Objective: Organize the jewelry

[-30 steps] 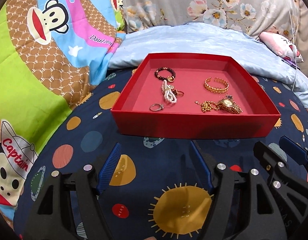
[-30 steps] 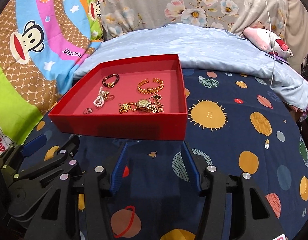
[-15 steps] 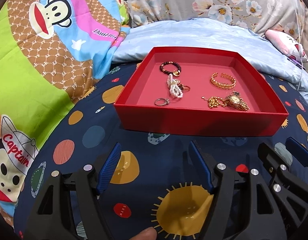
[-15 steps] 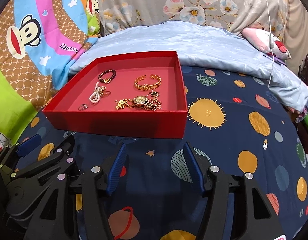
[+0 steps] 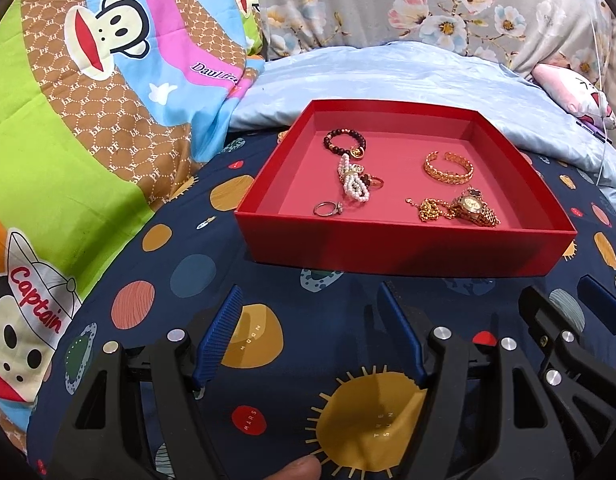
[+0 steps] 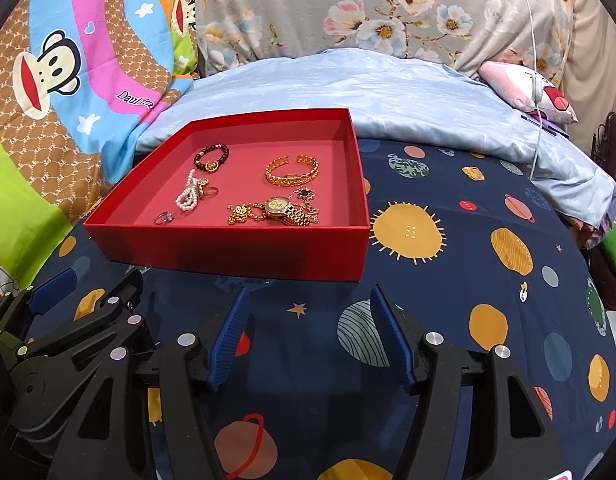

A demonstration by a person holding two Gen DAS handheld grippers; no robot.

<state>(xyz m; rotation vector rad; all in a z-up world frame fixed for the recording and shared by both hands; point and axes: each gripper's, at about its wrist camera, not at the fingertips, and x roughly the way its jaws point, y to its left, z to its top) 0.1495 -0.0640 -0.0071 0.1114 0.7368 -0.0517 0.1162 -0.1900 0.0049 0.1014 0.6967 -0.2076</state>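
Observation:
A red tray [image 5: 403, 248] lies on the planet-print bedspread and holds the jewelry. In it are a dark bead bracelet [image 5: 343, 142], a pearl bracelet [image 5: 353, 184], a silver ring [image 5: 327, 209], a gold cuff [image 5: 447, 168], a gold watch [image 5: 473, 210] and a gold chain [image 5: 427, 210]. My left gripper [image 5: 311, 292] hovers just in front of the tray's near wall, open and empty. My right gripper [image 6: 309, 294] hangs beside it to the right, before the tray's [image 6: 236, 252] near right corner, also open with nothing between its blue pads.
A cartoon monkey quilt [image 5: 88, 128] rises at the left, and a pale blue cover [image 5: 387, 76] and floral pillows [image 6: 367, 8] lie behind the tray. A white cable [image 6: 537, 80] hangs at the right. Bedspread [image 6: 487, 260] stretches right of the tray. A person's fingertip [image 5: 300, 470] shows below.
The right gripper's jaws have spread a little wider. A fingertip has come into view at the bottom of the left wrist view. Neither hand has moved noticeably.

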